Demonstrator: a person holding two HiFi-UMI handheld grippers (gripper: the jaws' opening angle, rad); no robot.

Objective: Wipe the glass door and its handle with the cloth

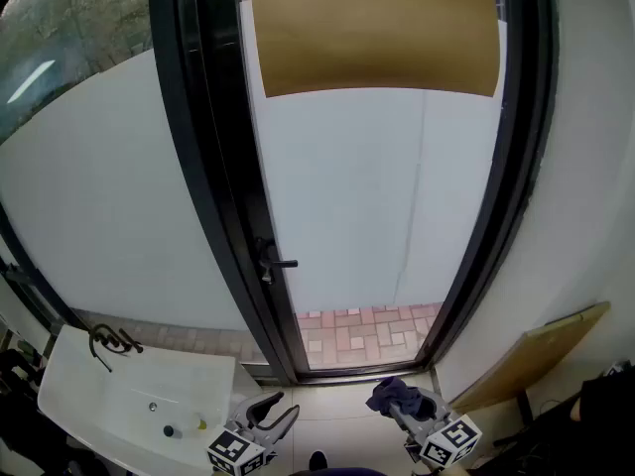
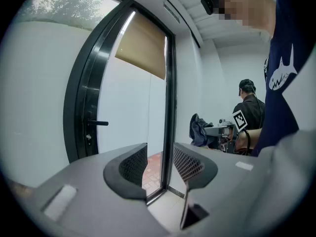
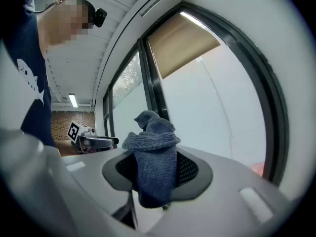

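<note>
Grips the blue cloth [image 3: 154,147] in the right claw [image 3: 157,174], jaws clenched on a fold, with the rest bunched up above the tips. Leaves the left claw [image 2: 160,163] released, jaws apart, with nothing between them. Looks like the approach, with wiping not yet begun. To do it well: hold the clench firm against slipping, lift the right claw up and forward, and lead with the bunched end to put fabric, not hard tips, against the glass door [image 1: 367,196]. Probably best to start high on the pane and work down in overlapping passes, then turn to the handle [image 1: 272,263] and fold the wad around its lever. Hold the left claw clear of the wiping path, or rest it on the dark frame [image 1: 213,167] against any swing. Places the pane ahead of and well above both claws, apart from the cloth. Places the handle up and to the left of the right claw, nearer the left claw's side, on the dark frame at the pane's left edge, well apart from both claws
</note>
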